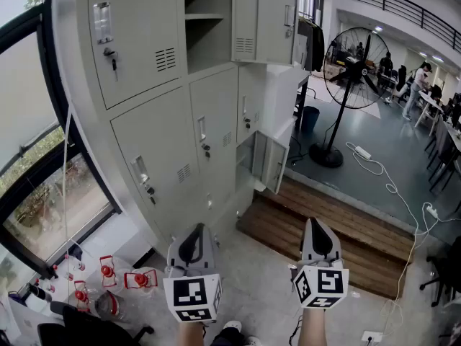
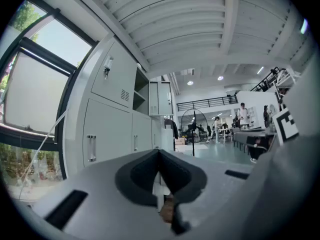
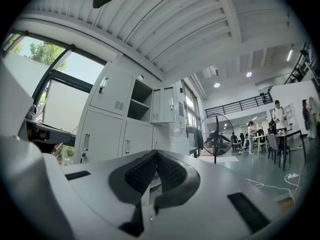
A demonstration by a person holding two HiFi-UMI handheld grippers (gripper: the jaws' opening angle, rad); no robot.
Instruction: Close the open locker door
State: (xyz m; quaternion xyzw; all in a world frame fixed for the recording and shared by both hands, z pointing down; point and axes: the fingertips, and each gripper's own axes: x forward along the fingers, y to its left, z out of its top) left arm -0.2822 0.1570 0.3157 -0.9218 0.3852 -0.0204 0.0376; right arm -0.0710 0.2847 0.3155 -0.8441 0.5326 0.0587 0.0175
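A bank of grey lockers [image 1: 173,121] stands ahead on the left. In its top row one compartment [image 1: 207,20] is open, its door [image 1: 263,19] swung out to the right. Lower down, a second door [image 1: 274,162] hangs ajar near the floor. My left gripper [image 1: 199,227] and right gripper [image 1: 312,222] are held side by side low in the head view, well short of the lockers. Both are shut, with nothing between the jaws. The right gripper view shows the open compartment [image 3: 140,102] and its door [image 3: 169,105] far beyond my right gripper [image 3: 156,153]. My left gripper [image 2: 159,151] faces along the locker fronts [image 2: 112,129].
A wooden step [image 1: 338,229] lies on the floor right of the lockers. Behind it stands a large pedestal fan [image 1: 351,63], with white cables [image 1: 392,187] trailing over the floor. Bottles [image 1: 108,274] sit by the window [image 1: 43,193] at lower left. People work at desks [image 1: 425,92] far right.
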